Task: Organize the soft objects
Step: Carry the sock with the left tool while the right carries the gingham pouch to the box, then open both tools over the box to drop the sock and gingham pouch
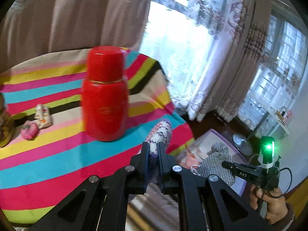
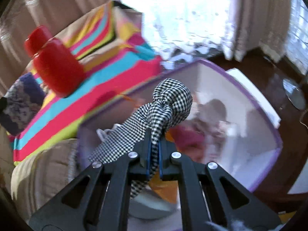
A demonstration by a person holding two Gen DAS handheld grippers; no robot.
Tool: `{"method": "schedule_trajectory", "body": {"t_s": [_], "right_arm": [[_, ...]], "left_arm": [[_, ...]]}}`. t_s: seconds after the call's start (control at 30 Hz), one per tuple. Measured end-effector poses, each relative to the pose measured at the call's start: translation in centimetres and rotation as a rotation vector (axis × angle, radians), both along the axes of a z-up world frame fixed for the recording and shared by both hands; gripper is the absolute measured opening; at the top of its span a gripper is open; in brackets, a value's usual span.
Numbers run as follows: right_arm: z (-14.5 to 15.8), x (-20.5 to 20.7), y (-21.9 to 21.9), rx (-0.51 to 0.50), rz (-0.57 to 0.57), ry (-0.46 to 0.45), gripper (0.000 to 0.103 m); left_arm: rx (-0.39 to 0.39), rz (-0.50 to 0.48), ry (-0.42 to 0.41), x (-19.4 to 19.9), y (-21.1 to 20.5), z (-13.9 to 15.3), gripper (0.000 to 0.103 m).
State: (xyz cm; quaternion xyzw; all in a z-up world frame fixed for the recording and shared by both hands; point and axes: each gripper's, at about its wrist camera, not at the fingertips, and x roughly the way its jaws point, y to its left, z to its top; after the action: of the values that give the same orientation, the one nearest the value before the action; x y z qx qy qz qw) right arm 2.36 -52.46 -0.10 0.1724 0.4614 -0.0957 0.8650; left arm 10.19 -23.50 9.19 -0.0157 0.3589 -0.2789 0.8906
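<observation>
My left gripper [image 1: 153, 146] is shut on a knitted purple-and-white sock roll [image 1: 158, 132], held at the right edge of the striped table [image 1: 48, 154]. The roll also shows in the right wrist view [image 2: 21, 102]. My right gripper [image 2: 154, 136] is shut on a black-and-white checked cloth bundle [image 2: 169, 104], held above a purple-rimmed storage box [image 2: 256, 104]. In the left wrist view the right gripper [image 1: 224, 163] holds the checked bundle [image 1: 217, 159] over the box [image 1: 209, 136].
A red flask [image 1: 105, 94] stands on the striped cloth just left of the sock roll. A pink soft ball [image 1: 29, 130] and a small white figurine [image 1: 43, 116] lie at the table's left. Curtains and windows are behind. A fan base [image 1: 241, 144] stands on the floor.
</observation>
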Motion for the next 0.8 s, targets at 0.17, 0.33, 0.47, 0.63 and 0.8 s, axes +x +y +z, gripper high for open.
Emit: {"method": "schedule_trajectory", "body": {"t_s": [0.17,0.33,0.47,0.63,0.8], "right_arm": [[-0.5,-1.6,-3.6,-0.028,-0.080,0.021,0.008],[-0.7,-2.3,-5.4,-0.059,-0.111,0.047,0.008],[-0.7,-3.2,-6.1,-0.053,-0.126,0.055,0.008],[-0.4,-3.5,-6.4,-0.032,-0.132,0.048,0.013],[0.5,-3.6,-6.6,-0.033,-0.115,0.029,0.037]], "left_arm": [[-0.010,-0.078,0.019,-0.3,-3.9,-0.2,0.009],[-0.007,-0.142,0.019,0.0,-7.8,-0.1,0.009],[-0.008,-0.191,0.013,0.0,-10.8,0.0,0.009],[-0.019,-0.261,0.010,0.1,-14.1,-0.1,0.012],[-0.003,-0.279,0.021,0.4,-15.4,-0.6,0.046]]}}
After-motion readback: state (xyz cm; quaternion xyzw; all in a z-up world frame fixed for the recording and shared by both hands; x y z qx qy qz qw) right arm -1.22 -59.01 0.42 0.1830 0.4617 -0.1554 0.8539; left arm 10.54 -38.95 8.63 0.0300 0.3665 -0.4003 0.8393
